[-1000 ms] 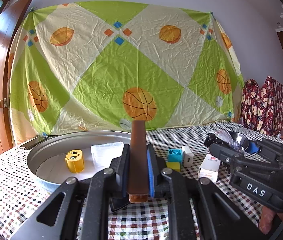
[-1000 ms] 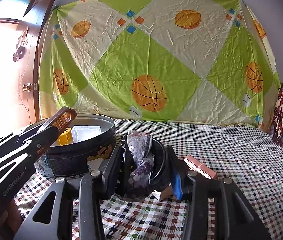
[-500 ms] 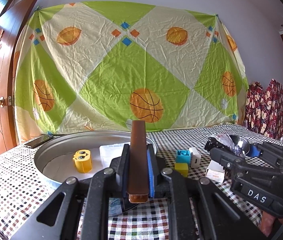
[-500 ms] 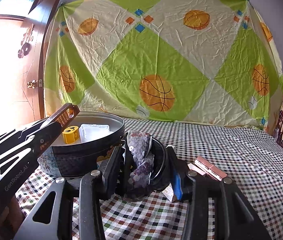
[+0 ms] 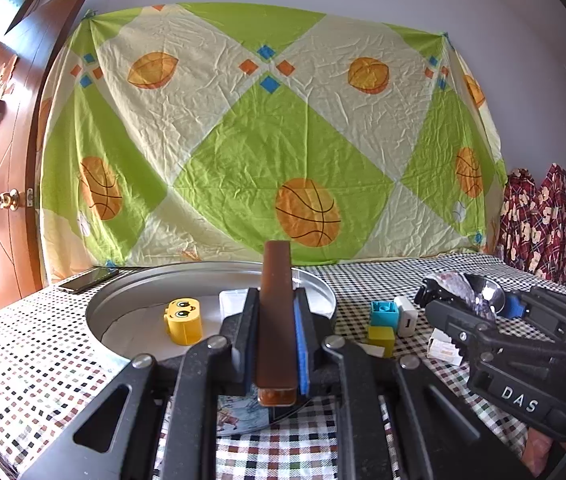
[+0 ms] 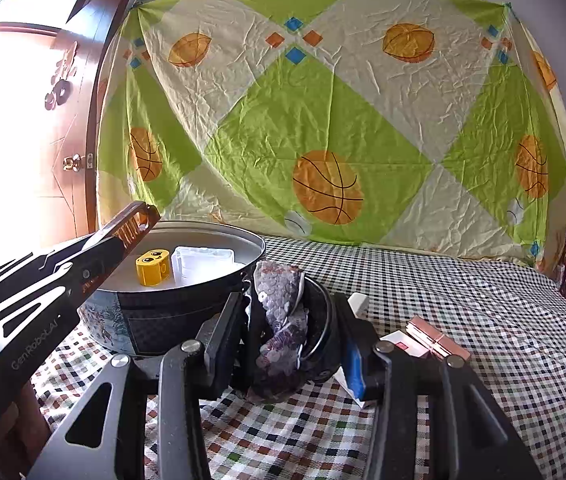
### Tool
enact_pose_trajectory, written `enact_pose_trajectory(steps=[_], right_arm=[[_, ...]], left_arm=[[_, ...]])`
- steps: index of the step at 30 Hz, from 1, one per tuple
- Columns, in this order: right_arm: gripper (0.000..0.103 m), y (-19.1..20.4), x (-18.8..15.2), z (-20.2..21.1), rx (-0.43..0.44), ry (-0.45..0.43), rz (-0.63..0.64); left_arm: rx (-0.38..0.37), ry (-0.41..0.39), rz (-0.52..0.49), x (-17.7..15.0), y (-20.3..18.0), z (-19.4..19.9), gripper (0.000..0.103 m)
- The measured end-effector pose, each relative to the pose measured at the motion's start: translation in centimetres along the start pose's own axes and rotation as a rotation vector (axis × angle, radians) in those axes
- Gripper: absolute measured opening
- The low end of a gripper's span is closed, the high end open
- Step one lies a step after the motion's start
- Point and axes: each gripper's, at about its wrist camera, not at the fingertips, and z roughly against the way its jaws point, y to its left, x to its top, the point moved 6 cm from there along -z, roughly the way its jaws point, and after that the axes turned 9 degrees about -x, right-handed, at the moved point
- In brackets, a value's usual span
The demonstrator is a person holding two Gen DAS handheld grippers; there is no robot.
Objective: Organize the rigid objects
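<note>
Left gripper (image 5: 277, 344) fingers clamped tight on brown comb (image 5: 276, 312), thin, stiff, light; gripped mid-length, poised over round tin (image 5: 131, 292) rim. Right gripper (image 6: 291, 336) fingers narrow, holding sequinned black pouch (image 6: 283, 320); softish, slippery sequins, beside tin above checked counter (image 6: 463, 292).

The left gripper (image 5: 277, 320) is covering part of the clear box (image 5: 233, 300) in the round tin (image 5: 123, 300), and the brown comb's (image 5: 277, 312) teeth are not showing from the left wrist. The right gripper (image 6: 295, 328) is hiding much of the white carton (image 6: 353, 392) beside the sequined black thing (image 6: 283, 320), whose kind is staying unclear. The window (image 6: 15, 120) is washing out to white.
</note>
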Motion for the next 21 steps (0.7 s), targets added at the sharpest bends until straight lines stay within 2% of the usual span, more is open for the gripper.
enact_pose_trajectory(steps=[21], right_arm=[[0.047, 2.4, 0.5, -0.1, 0.052, -0.015, 0.029]], left_arm=[[0.023, -0.014, 0.014, 0.0, 1.7, 0.5, 0.014]])
